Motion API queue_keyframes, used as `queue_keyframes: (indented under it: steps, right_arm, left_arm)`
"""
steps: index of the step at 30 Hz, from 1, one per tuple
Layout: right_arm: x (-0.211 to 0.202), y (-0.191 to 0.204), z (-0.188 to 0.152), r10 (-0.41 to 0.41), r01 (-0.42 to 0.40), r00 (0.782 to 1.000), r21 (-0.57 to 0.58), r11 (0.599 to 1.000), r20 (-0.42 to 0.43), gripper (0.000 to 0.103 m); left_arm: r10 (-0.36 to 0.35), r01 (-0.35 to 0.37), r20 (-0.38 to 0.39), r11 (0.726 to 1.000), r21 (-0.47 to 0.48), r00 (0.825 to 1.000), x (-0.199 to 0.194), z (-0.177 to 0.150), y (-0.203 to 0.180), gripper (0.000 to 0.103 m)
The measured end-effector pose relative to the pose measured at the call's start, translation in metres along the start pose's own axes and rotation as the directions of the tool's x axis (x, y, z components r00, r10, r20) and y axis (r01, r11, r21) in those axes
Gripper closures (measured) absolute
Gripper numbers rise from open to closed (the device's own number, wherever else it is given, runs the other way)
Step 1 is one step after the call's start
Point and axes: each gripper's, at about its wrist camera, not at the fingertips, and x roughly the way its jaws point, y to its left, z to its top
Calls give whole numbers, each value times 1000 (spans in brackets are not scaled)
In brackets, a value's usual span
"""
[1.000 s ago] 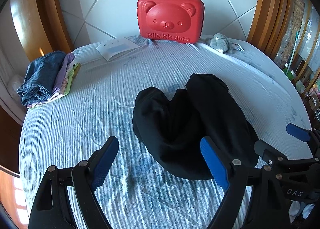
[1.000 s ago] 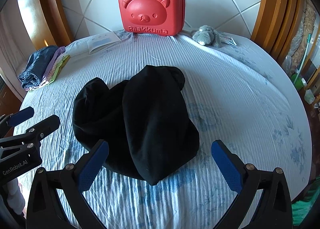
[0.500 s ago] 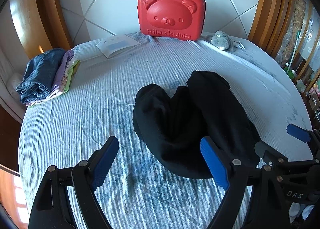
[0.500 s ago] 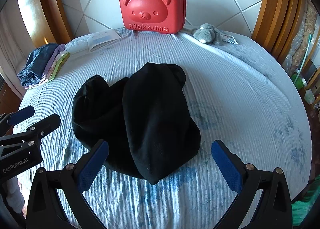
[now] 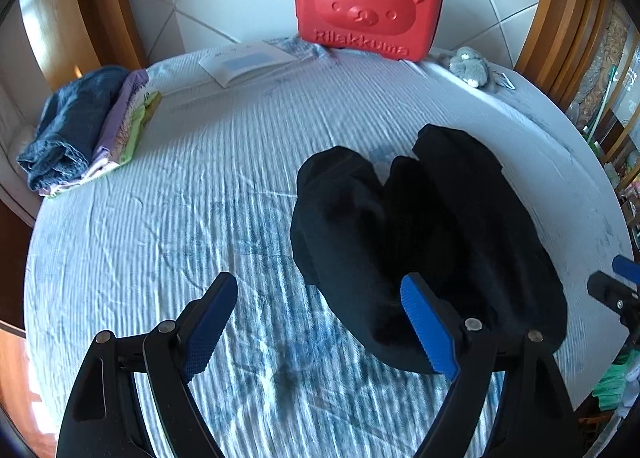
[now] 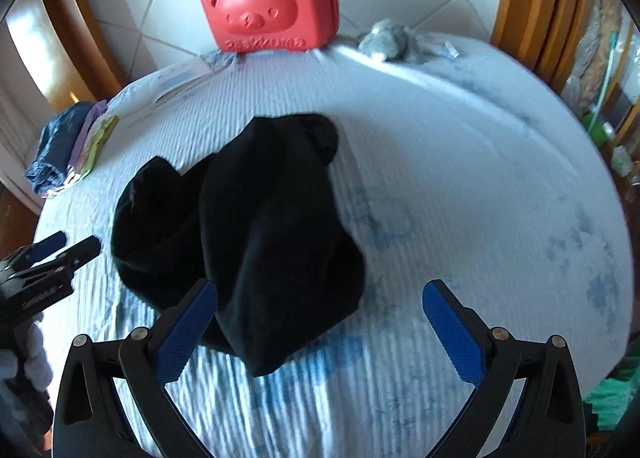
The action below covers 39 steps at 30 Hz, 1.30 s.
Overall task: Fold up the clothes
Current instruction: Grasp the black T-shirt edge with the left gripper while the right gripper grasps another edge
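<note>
A black garment (image 5: pixel 420 234) lies crumpled in a heap on the blue-striped bed sheet (image 5: pixel 180 217). It also fills the middle of the right wrist view as the same black garment (image 6: pixel 248 225). My left gripper (image 5: pixel 320 322) hangs open above the sheet, its right finger in front of the garment's near left edge. My right gripper (image 6: pixel 320 326) is open too, hovering over the garment's near tip. Neither holds anything. A stack of folded clothes (image 5: pixel 80 129) sits at the far left of the bed.
A red bear-face case (image 5: pixel 368 5) stands at the head of the bed against the padded headboard. Beside it lie an open booklet (image 5: pixel 244 61) and a grey plush toy (image 5: pixel 468 67). Wooden posts flank both sides. The bed edge drops off at right.
Both grippers have shifted: the left view has swung slightly right and closer, and the right view has tilted and moved rightward, blurring. The garment has not moved. Both stay open.
</note>
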Motion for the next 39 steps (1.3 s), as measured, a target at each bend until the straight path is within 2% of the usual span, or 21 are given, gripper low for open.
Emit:
queue_keyframes:
  steps: [4, 8, 9, 10, 12, 13, 15, 18, 20, 22, 25, 26, 27, 28, 30, 31, 32, 33, 34, 36, 39]
  right_arm:
    - [34, 9, 1, 93, -92, 992, 15, 996, -87, 0]
    - [70, 13, -3, 121, -117, 981, 33, 993, -153, 2]
    - [78, 14, -4, 127, -123, 978, 32, 992, -163, 22]
    - [84, 15, -4, 131, -128, 976, 31, 991, -174, 50]
    - [93, 17, -2, 138, -134, 972, 33, 990, -191, 67]
    - [93, 18, 1, 142, -139, 974, 31, 990, -179, 80]
    - [75, 19, 14, 148, -149, 983, 7, 989, -112, 85]
    - [16, 16, 50, 128, -125, 986, -35, 991, 103, 87]
    - [-24, 12, 70, 114, -107, 966, -42, 993, 232, 87]
    - [-78, 5, 90, 117, -110, 916, -41, 993, 385, 87]
    - [-147, 9, 96, 134, -114, 831, -70, 991, 540, 87]
    - [-161, 14, 94, 127, -95, 812, -85, 992, 570, 87]
    - [-176, 20, 88, 125, -79, 799, -103, 992, 588, 87]
    - [-179, 22, 81, 120, -69, 811, -110, 992, 573, 86]
    - [-170, 22, 66, 98, -52, 862, -105, 993, 498, 86]
    - [-159, 20, 58, 80, -43, 891, -94, 995, 447, 84]
    - [-140, 12, 47, 52, -28, 928, -69, 997, 370, 81]
    - [-116, 2, 33, 19, -8, 961, -40, 999, 275, 66]
    - [-95, -8, 20, -9, 12, 983, -14, 1000, 186, 51]
    - [-69, -29, -6, -35, 32, 997, 40, 999, 64, 49]
    - [-42, -60, -41, -57, 67, 995, 120, 991, -84, 49]
  left_arm:
    - [-44, 43, 3, 998, 40, 999, 22, 7, -2, 18]
    - [-69, 73, -54, 995, 73, 996, 55, 14, -12, 21]
    - [-86, 92, -78, 993, 73, 993, 65, 15, -14, 38]
    - [-87, 93, -77, 993, 71, 993, 65, 18, -13, 52]
    - [-71, 74, -43, 995, 67, 997, 53, 27, -10, 83]
    - [-62, 64, -26, 996, 64, 998, 47, 31, -8, 89]
    - [-45, 45, 7, 997, 58, 999, 36, 39, -4, 91]
    - [-11, 5, 114, 999, 48, 993, -2, 59, 7, 91]
    - [5, -13, 214, 999, 34, 977, -41, 76, 17, 91]
    - [-7, 4, 308, 1000, 12, 951, -84, 90, 27, 91]
    - [-37, 30, 398, 999, 22, 917, -136, 97, 26, 90]
    - [-46, 36, 418, 999, 30, 907, -149, 96, 23, 89]
    - [-55, 42, 414, 998, 42, 908, -154, 93, 18, 88]
    - [-65, 47, 398, 997, 54, 915, -155, 89, 13, 88]
    - [-94, 75, 332, 995, 69, 939, -143, 73, 6, 85]
    - [-110, 93, 278, 993, 73, 954, -130, 61, 3, 84]
    - [-121, 109, 211, 992, 68, 970, -111, 47, 2, 78]
    - [-130, 124, 141, 991, 56, 981, -92, 35, 2, 72]
    - [-131, 128, 74, 991, 40, 989, -74, 22, 4, 72]
    - [-114, 115, -36, 993, 9, 993, -45, -2, 9, 72]
    - [-67, 67, -76, 998, -10, 995, -33, -17, 25, 71]
